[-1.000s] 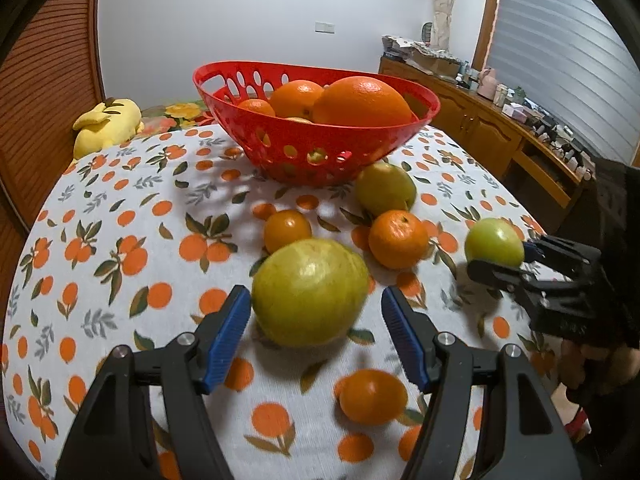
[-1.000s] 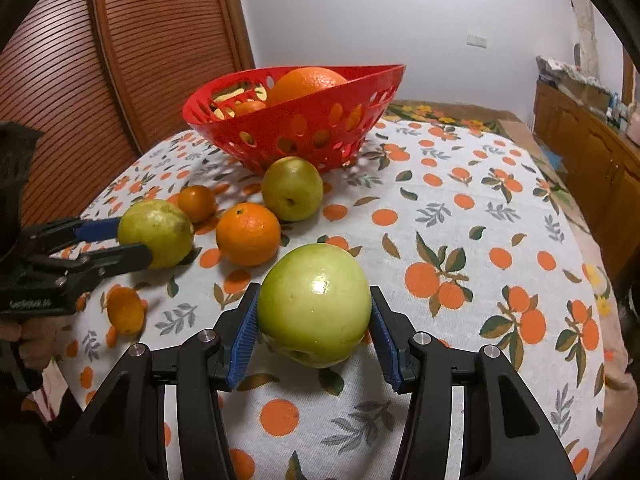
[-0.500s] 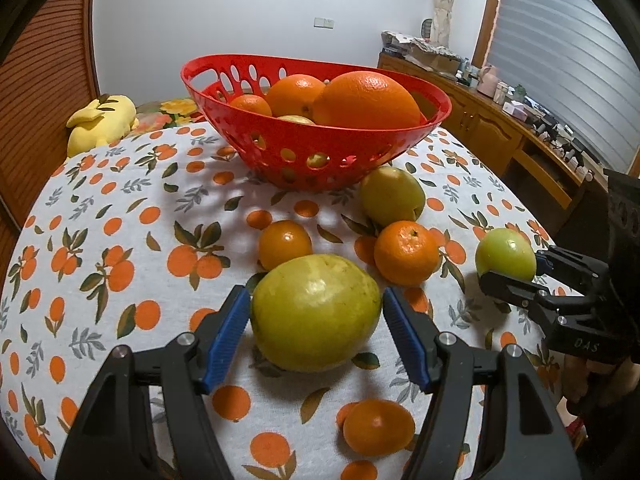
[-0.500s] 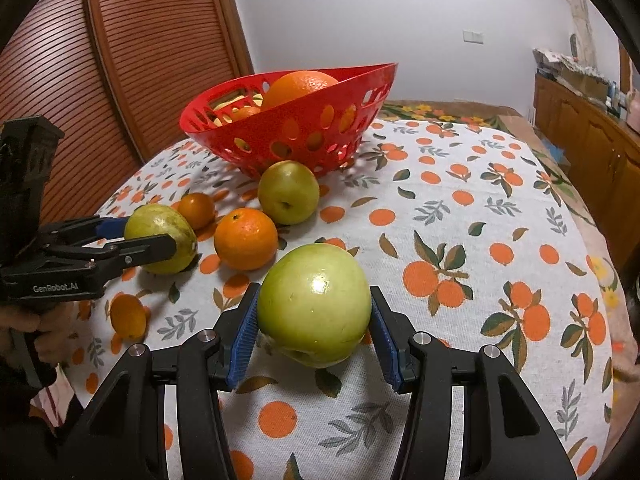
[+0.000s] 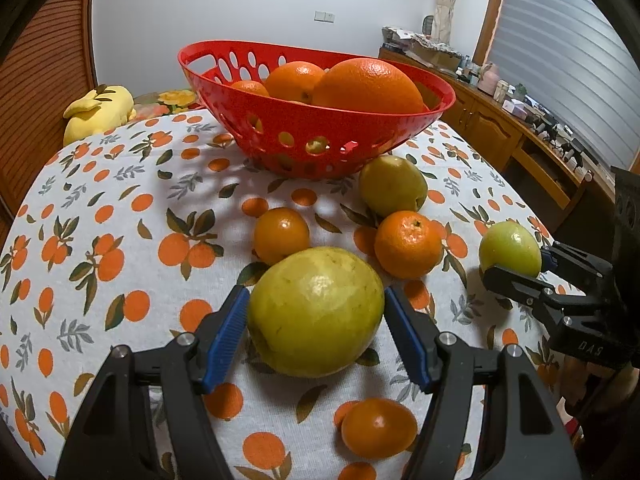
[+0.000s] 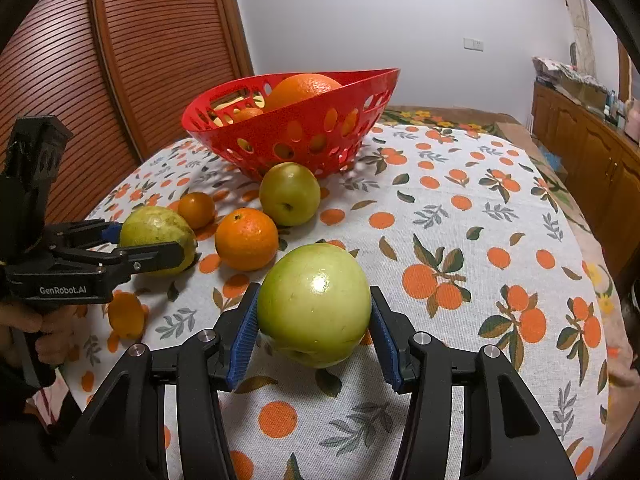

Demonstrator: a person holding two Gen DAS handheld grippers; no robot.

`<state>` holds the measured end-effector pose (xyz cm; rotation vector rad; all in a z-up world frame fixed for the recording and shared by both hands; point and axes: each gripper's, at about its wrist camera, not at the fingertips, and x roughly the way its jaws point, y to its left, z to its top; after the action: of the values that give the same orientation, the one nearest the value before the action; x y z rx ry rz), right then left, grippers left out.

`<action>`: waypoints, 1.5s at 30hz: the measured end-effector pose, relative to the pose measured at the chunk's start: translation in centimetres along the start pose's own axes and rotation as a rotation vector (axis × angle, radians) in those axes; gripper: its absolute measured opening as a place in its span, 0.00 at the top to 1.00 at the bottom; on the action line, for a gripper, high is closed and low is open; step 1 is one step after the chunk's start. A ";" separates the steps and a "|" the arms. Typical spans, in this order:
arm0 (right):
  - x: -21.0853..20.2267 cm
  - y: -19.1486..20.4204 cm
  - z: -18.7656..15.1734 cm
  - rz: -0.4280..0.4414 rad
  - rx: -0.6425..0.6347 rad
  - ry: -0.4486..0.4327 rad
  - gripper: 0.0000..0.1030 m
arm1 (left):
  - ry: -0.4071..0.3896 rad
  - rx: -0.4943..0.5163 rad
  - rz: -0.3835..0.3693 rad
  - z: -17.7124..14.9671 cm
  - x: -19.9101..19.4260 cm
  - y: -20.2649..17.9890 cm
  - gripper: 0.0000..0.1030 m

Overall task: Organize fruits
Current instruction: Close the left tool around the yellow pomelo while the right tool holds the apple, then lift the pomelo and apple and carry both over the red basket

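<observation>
Nearest the left wrist camera, the left gripper has its blue-padded fingers closed against the sides of a large yellow-green fruit. Whether that fruit rests on the cloth or is lifted off it cannot be told. Just below it in this view, a small orange fruit lies on the bench, which is covered in a white cloth printed with oranges and leaves.

In the right wrist view, the right gripper likewise has its blue fingers pressed on both sides of a smooth green apple. The same gripper appears at the right edge of the left wrist view, clamped on the apple.

A little farther back, three loose fruits sit close together on the cloth: a small tangerine, a larger tangerine with a green stem scar, and a yellow-green pear-like fruit just behind it.

Beyond them stands a red plastic basket with oval holes in its wall. It holds one big orange and at least two smaller oranges beside it.

At the far left, past the bench edge, lies a yellow plush toy. Wooden cabinets run along the right wall.
</observation>
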<state>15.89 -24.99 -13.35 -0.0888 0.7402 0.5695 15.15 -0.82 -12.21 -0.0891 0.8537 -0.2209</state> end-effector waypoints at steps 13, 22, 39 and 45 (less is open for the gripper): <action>0.2 0.0 -0.1 0.010 0.001 0.009 0.49 | -0.044 -0.007 -0.013 0.5 -2.0 -0.2 0.38; 0.5 0.0 -0.1 0.018 -0.003 0.018 0.49 | -0.111 0.010 -0.020 2.1 -4.7 -0.7 0.38; -2.3 1.0 1.8 -0.004 -0.044 -0.042 0.49 | -0.175 0.024 0.011 4.2 -7.7 -1.0 0.38; -4.6 1.6 4.3 0.001 -0.061 -0.095 0.49 | -0.188 0.022 0.012 4.9 -8.3 -1.3 0.38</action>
<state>14.93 -24.58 -6.95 -0.1165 0.6309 0.5937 13.37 -0.26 -2.67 -0.0823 0.6641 -0.2068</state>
